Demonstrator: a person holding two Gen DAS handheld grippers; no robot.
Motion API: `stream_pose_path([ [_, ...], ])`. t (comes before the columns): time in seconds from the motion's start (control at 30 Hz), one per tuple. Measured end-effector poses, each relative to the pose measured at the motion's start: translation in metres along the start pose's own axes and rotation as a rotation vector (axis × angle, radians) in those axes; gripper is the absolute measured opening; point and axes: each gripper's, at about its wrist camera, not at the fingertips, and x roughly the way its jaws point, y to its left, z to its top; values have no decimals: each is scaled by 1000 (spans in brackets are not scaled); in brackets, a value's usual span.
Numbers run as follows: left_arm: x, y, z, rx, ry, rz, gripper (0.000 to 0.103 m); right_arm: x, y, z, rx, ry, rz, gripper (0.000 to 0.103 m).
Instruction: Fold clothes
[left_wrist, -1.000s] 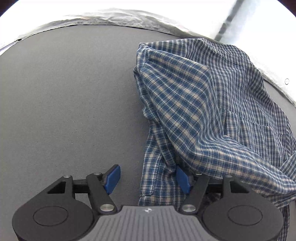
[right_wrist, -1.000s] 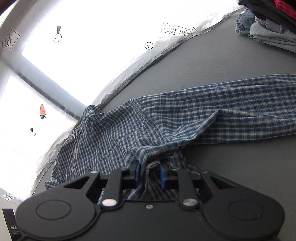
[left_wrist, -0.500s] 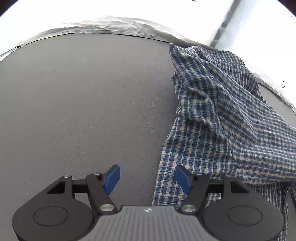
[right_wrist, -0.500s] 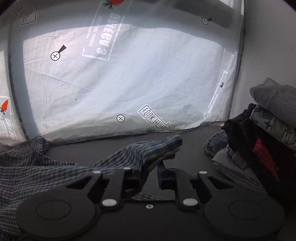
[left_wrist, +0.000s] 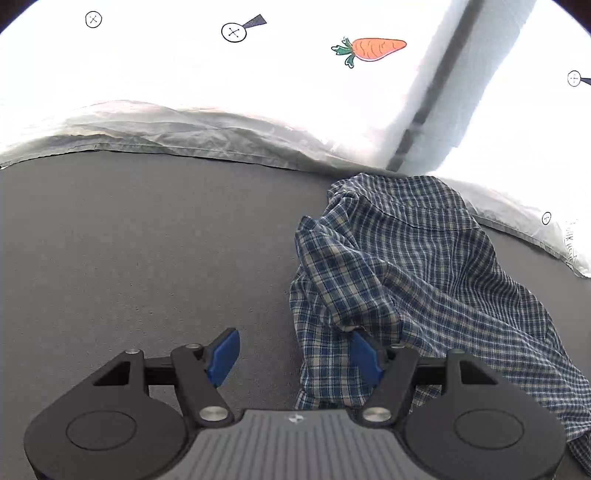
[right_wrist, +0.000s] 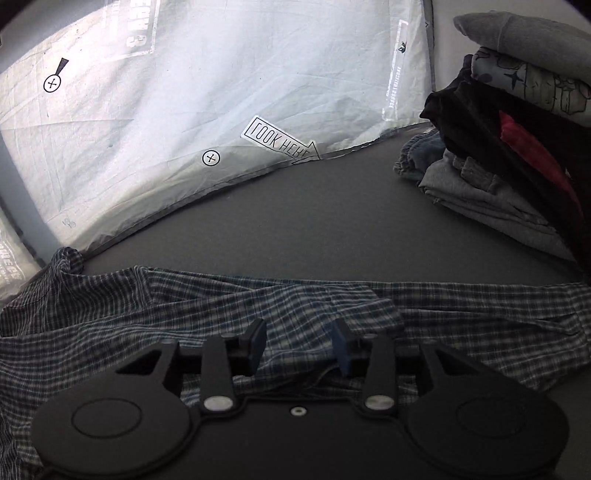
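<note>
A blue and white checked shirt (left_wrist: 413, 280) lies crumpled on the dark grey table (left_wrist: 147, 251), right of centre in the left wrist view. My left gripper (left_wrist: 295, 356) is open at the shirt's left edge; its right blue pad (left_wrist: 364, 356) touches the cloth, and nothing is gripped. In the right wrist view the same shirt (right_wrist: 332, 306) is spread low across the table. My right gripper (right_wrist: 299, 345) hovers over it, open, holding nothing.
A pile of folded clothes (right_wrist: 517, 147), grey, black, red and denim, stands at the right on the table (right_wrist: 314, 221). A white printed sheet (right_wrist: 221, 110) hangs behind the table's far edge, also in the left wrist view as a bright backdrop (left_wrist: 258, 74).
My right gripper let go of the shirt and opened; the cloth it held up now lies flat. The left view tilted upward and the shirt bunched slightly toward the gripper.
</note>
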Motion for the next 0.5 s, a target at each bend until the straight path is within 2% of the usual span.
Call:
stream_pose_path([
  [0.17,30,-5,14,5,16,78,68,11,-11,3,20,8,-41,45],
  [0.3,40,-14,13,76,12,127,72,20,-23,4,9,15,-77,57],
  [0.37,39,-15,12,92,8,137,72,29,-31,5,15,30,-87,60],
  [0.5,28,-8,9,58,11,119,72,47,-44,8,58,65,-62,68],
])
